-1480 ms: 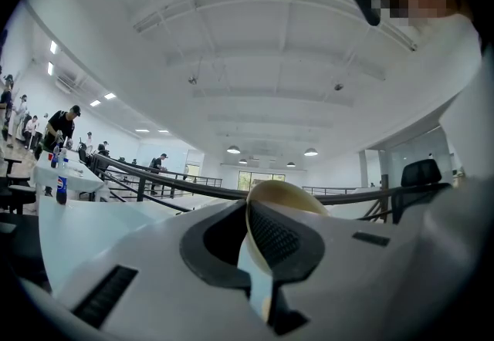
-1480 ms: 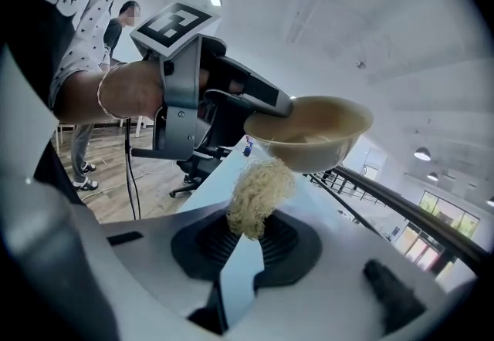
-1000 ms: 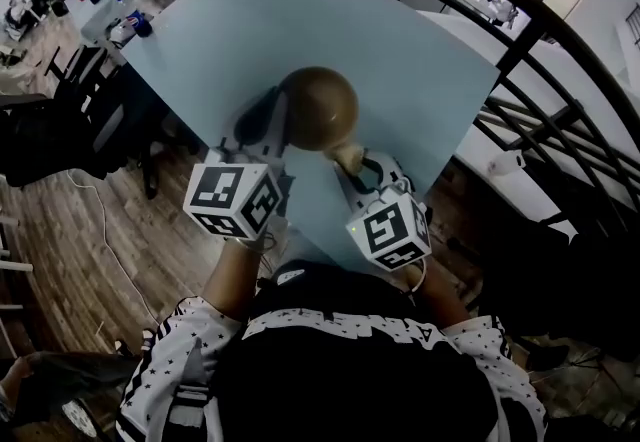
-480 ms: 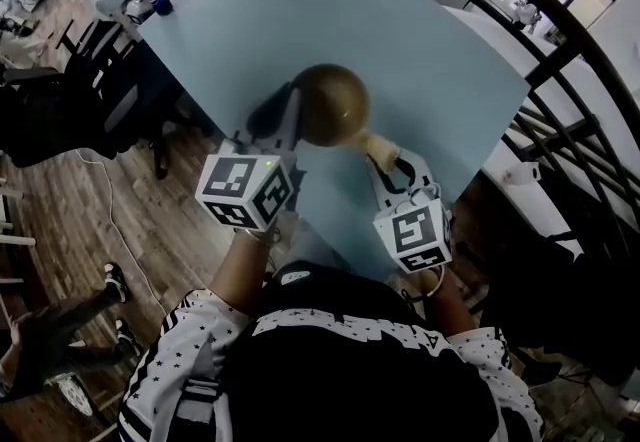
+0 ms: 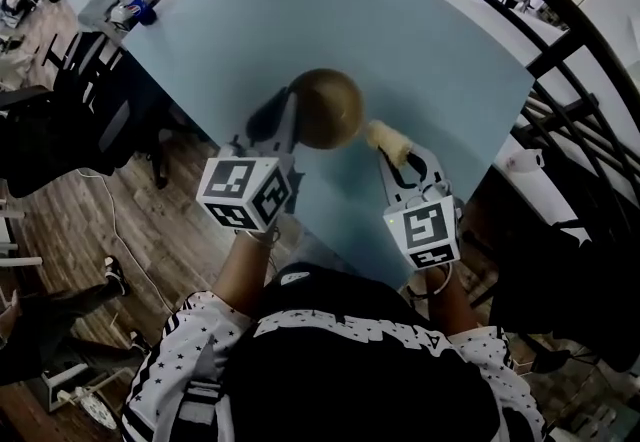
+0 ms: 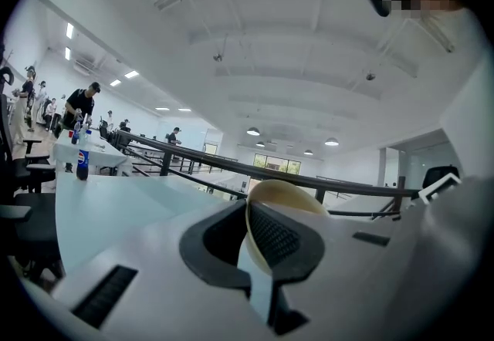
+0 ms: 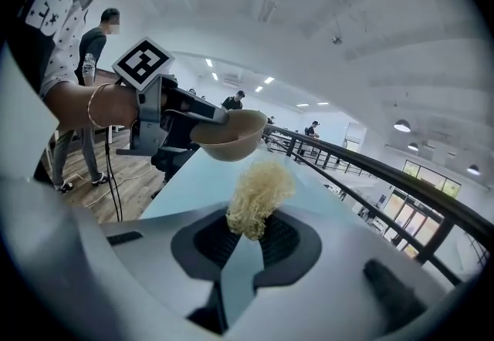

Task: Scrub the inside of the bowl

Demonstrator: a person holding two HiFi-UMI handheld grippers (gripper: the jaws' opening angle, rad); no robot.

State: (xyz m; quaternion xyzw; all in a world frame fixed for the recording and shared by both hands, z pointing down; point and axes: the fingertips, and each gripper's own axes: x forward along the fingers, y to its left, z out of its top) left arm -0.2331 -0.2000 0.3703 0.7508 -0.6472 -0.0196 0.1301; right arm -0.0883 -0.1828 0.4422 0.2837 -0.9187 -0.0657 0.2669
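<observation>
Up close, the left gripper view shows what the head view hides: the left gripper [image 6: 251,243] is clamped on the rim of the bowl [image 6: 282,197], with the wall caught between its two pads. The right gripper view shows the right gripper [image 7: 247,243] pinching a pale, stringy scrubber [image 7: 258,189], whose tuft stands out past its tips. Ahead and to the left of that tuft, the bowl hangs off the table [image 5: 420,50], just clear of the scrubber. The person's hand [image 7: 100,106] is behind the left gripper.

From the head view, both forearms reach forward, marker cubes up. The near table edge runs under the cubes. Open blue surface lies beyond the bowl, and a railing [image 7: 349,156] runs along the far right.
</observation>
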